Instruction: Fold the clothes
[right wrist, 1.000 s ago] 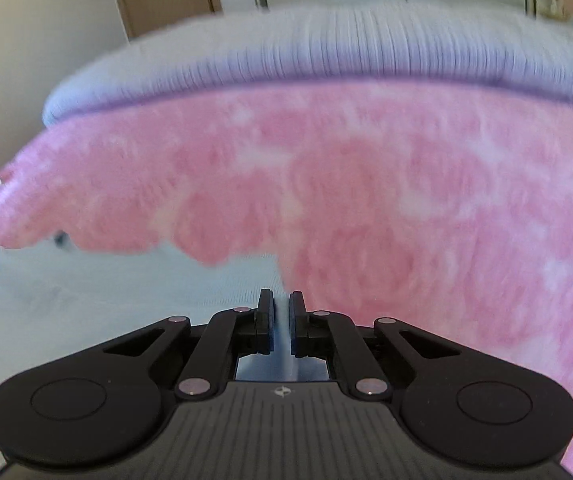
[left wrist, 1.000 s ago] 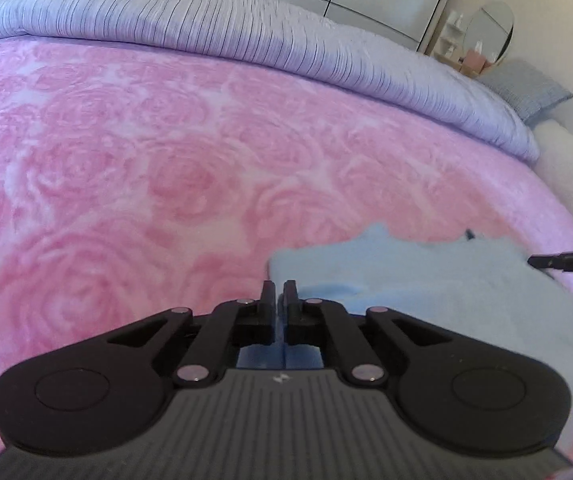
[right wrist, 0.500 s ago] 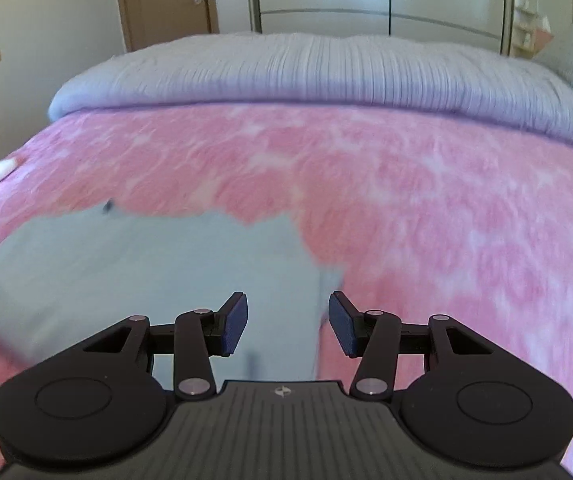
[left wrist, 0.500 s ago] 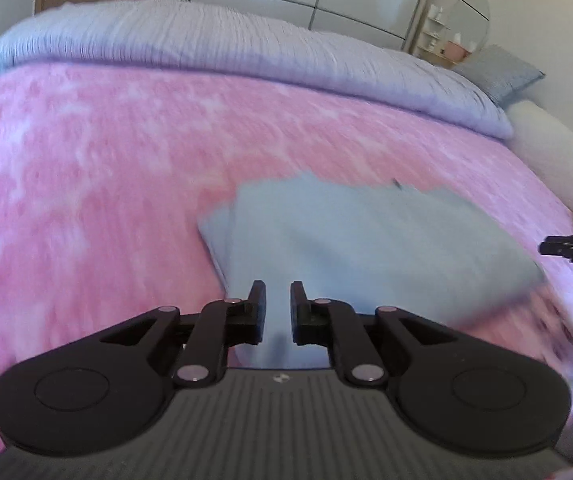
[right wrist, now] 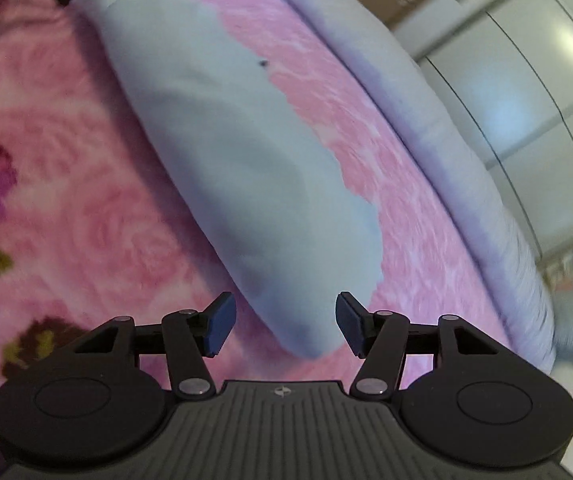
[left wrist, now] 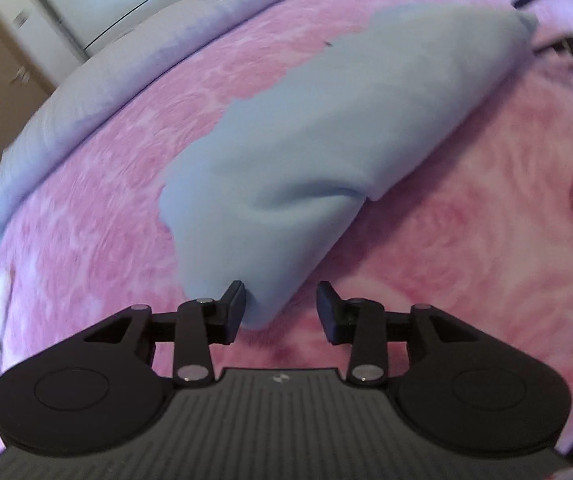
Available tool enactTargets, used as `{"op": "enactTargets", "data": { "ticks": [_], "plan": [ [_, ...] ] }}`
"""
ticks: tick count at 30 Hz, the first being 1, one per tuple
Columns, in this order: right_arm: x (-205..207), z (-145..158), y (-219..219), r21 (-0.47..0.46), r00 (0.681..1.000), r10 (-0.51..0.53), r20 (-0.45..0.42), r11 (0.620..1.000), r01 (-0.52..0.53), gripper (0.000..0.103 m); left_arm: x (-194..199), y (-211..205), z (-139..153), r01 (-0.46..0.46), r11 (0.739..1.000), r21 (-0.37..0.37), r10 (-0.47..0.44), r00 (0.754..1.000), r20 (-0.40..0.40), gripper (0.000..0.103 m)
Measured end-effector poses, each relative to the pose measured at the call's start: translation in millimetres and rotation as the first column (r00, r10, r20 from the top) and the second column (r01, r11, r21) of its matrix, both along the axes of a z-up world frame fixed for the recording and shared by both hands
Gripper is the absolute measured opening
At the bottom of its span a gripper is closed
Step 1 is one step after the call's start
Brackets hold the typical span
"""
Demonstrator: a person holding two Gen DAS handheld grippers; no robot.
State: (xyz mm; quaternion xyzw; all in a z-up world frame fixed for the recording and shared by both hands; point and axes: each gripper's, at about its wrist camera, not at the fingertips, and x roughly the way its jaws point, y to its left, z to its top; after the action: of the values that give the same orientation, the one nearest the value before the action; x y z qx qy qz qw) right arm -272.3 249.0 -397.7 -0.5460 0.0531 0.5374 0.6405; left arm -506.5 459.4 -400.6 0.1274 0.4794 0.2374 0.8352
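My left hand-held gripper (left wrist: 280, 310) is spread wide, holding nothing. The folded blue cloth (left wrist: 326, 128) lies on the pink blanket (left wrist: 486, 240) straight ahead of it, and its near corner reaches down between my fingers, right beside the left pad (left wrist: 235, 312) and clear of the other. From there the cloth runs away up and to the right, toward my other hand-held gripper at the frame's top corner.

My right hand-held gripper (right wrist: 285, 328) is wide too, and empty. In its view the cloth (right wrist: 226, 140) stretches up and left, with its near rounded end sitting between the pads, touching neither as far as I can tell. The grey duvet (right wrist: 426, 100) lies beyond, along the blanket's (right wrist: 66, 200) far edge.
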Motion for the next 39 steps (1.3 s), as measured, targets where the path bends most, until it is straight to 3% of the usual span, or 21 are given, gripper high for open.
{"op": "enactTargets", "data": {
  "ticks": [1,2,3,4,11,14,16,18,21,22,25,27,29,30,31,32,33,34,36,38,39],
  "plan": [
    [1,-6,3,-0.016,1.000,0.019,0.019,1.000,-0.019,0.042,0,3,-4,0.008,1.000,0.012,-0.008,1.000,-0.019,0.013],
    [3,-12,6,-0.033,0.999,0.037,0.035,0.999,-0.036,0.034,-2,8,-5,0.016,1.000,0.010,-0.016,1.000,-0.021,0.013],
    [5,-18,8,-0.045,0.997,0.054,0.060,0.998,-0.051,0.013,-5,12,-5,0.024,1.000,0.006,-0.024,0.999,-0.022,0.011],
    [8,-20,7,-0.047,0.996,0.067,0.066,0.997,-0.064,0.002,-7,15,-2,0.028,1.000,-0.004,-0.028,0.999,-0.017,0.009],
    [29,-24,4,-0.060,0.999,0.050,0.004,0.997,-0.049,0.000,-13,19,-10,0.069,0.996,-0.054,-0.073,0.994,-0.082,0.009],
    [29,-26,1,-0.087,1.000,0.013,-0.029,0.996,-0.016,0.007,-25,19,5,0.003,0.996,-0.089,-0.012,0.995,-0.103,0.003],
    [39,-6,-1,-0.081,0.985,-0.104,-0.135,0.992,0.094,0.015,-38,24,28,-0.056,0.990,-0.128,0.051,0.998,-0.047,0.004],
    [56,20,-9,-0.039,0.935,-0.223,-0.277,0.975,0.221,0.018,-46,32,54,-0.099,0.977,-0.188,0.117,0.989,0.090,0.004],
    [79,55,-15,0.072,0.801,-0.293,-0.522,0.921,0.383,0.026,-31,44,69,-0.119,0.948,-0.295,0.200,0.945,0.259,0.007],
    [84,61,-10,0.096,0.753,-0.292,-0.589,0.900,0.425,0.036,-20,49,64,-0.135,0.938,-0.320,0.224,0.939,0.262,0.008],
    [101,50,18,0.071,0.617,-0.312,-0.722,0.854,0.515,0.042,7,63,45,-0.196,0.898,-0.395,0.307,0.921,0.241,0.008],
    [115,31,31,0.007,0.547,-0.383,-0.744,0.814,0.581,0.042,18,72,25,-0.298,0.856,-0.421,0.400,0.899,0.177,0.009],
    [125,10,35,-0.058,0.499,-0.467,-0.730,0.770,0.636,0.043,19,76,10,-0.401,0.811,-0.427,0.491,0.862,0.123,0.009],
    [130,1,34,-0.084,0.473,-0.500,-0.726,0.746,0.660,0.052,18,77,12,-0.435,0.784,-0.443,0.535,0.835,0.127,0.009],
    [131,0,29,-0.101,0.437,-0.517,-0.736,0.722,0.684,0.053,18,75,17,-0.465,0.766,-0.444,0.565,0.816,0.121,0.009],
    [132,2,22,-0.116,0.399,-0.529,-0.749,0.698,0.707,0.054,20,69,25,-0.484,0.770,-0.415,0.575,0.809,0.122,0.009],
    [129,8,19,-0.120,0.393,-0.556,-0.732,0.673,0.730,0.055,23,62,33,-0.504,0.773,-0.386,0.584,0.802,0.123,0.012],
    [122,19,16,-0.104,0.407,-0.574,-0.711,0.658,0.746,0.055,25,56,41,-0.520,0.776,-0.358,0.591,0.797,0.125,0.019],
    [111,40,10,-0.067,0.421,-0.585,-0.693,0.634,0.770,0.055,29,35,59,-0.508,0.791,-0.341,0.578,0.803,0.144,0.023],
    [91,56,-5,-0.057,0.417,-0.556,-0.719,0.645,0.762,0.064,33,11,70,-0.483,0.807,-0.339,0.554,0.818,0.155,0.027],
    [81,64,-13,-0.054,0.414,-0.539,-0.733,0.653,0.756,0.074,35,-1,72,-0.474,0.813,-0.339,0.545,0.824,0.156,0.028]
  ]
}}
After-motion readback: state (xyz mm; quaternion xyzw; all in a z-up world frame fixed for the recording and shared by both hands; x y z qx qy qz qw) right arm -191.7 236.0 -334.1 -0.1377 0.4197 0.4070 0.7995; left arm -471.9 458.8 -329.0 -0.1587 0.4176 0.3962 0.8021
